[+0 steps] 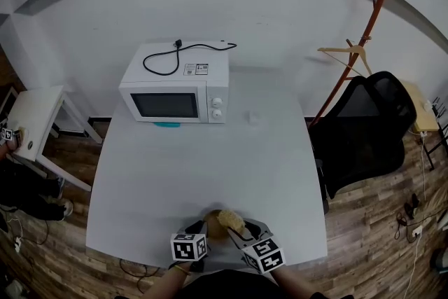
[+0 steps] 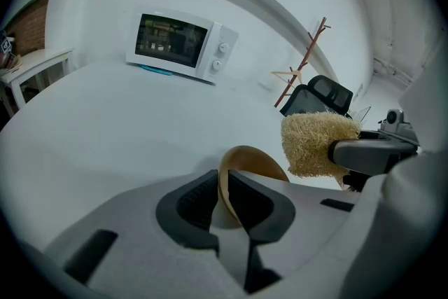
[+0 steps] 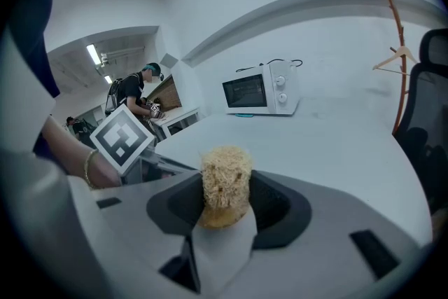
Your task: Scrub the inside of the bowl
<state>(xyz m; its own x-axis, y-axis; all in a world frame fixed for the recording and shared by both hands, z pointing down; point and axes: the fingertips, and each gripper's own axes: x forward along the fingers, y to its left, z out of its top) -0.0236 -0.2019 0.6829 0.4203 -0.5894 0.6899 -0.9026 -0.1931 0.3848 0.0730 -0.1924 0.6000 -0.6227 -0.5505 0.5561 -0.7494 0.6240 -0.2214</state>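
- Presently the bowl sits at the 6 o'clock edge of the table, tipped up on its rim rather than lying flat. Its mouth appears turned toward 3 o'clock.
- Left gripper: clenched on the bowl's near rim, with the wall edge-on between the jaws.
- Right gripper: grasping a straw-coloured loofah scrubber, which stands upright just beside the bowl at its 3 o'clock.
- Microwave: far end of the table, 11 o'clock, well apart.
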